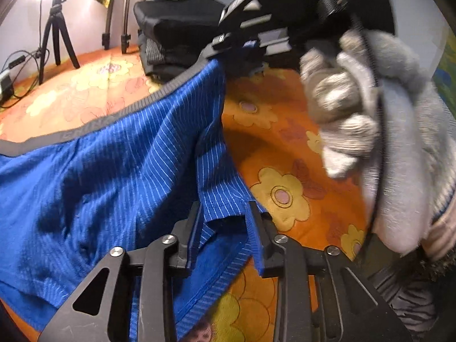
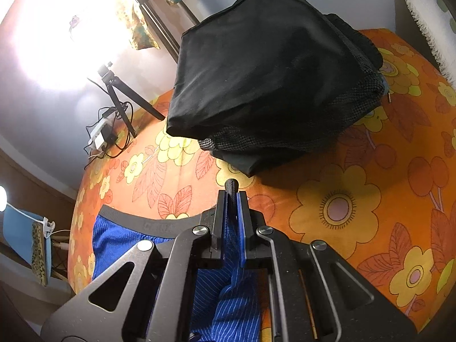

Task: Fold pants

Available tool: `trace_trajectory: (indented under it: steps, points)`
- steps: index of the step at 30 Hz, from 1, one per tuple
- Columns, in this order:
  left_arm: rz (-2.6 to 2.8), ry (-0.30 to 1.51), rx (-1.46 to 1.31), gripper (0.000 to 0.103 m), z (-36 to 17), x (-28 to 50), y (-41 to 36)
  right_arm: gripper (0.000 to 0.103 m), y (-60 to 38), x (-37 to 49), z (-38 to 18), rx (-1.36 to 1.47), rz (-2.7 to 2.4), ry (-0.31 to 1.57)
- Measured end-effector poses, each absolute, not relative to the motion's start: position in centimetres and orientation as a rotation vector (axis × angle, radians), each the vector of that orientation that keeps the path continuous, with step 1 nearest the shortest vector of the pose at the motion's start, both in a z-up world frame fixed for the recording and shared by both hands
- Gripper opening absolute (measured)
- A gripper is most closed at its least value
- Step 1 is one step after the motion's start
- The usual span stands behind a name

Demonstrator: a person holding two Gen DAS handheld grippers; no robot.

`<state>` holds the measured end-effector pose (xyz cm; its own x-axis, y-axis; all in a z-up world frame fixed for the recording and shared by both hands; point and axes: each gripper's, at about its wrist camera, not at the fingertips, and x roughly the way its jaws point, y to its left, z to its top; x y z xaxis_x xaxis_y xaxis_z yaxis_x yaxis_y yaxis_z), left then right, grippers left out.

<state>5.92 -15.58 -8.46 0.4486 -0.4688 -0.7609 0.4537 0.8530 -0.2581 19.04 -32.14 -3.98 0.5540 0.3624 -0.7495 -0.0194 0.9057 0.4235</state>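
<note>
The blue pants (image 1: 108, 171) are soft cloth with thin pale stripes, and their grey waistband (image 1: 85, 126) looks thick and ribbed. The orange flowered cover (image 2: 356, 171) under them is smooth, matt cloth. The pile of dark clothes (image 2: 270, 79) is black cloth on top (a rough, speckled knit peeks out lower down). The left gripper (image 1: 225, 222) is dull black plastic with shiny metal screws. The glove (image 1: 370, 119) on the hand is fuzzy grey knit.

A stack of folded dark clothes (image 2: 273, 85) sits on the orange flowered bedsheet (image 2: 356, 171). Left of the stack stands a small black tripod (image 2: 119, 97), with a white adapter and tangled cables (image 2: 101, 136) at its feet.
</note>
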Motion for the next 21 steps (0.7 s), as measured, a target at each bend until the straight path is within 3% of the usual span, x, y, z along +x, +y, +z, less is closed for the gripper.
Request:
trace_trajectory:
  steps: [2,11,15,21]
  points:
    - [-0.548,0.962,-0.027,0.043,-8.9,6.1,-15.7,0.007,-32.2,19.1,-3.9,0.394,0.234,0.963]
    - [-0.512,0.959,-0.017,0.042,-9.3,6.4,-16.3,0.007,-32.2,19.0,-4.1,0.382,0.228,0.966]
    - [-0.523,0.926,-0.007,0.010,-8.7,6.2,-16.7,0.007,-32.4,19.0,-4.2,0.385,0.223,0.967]
    - [-0.564,0.870,0.004,0.003,-7.4,5.0,-16.9,0.007,-32.5,19.1,-4.2,0.384,0.223,0.968]
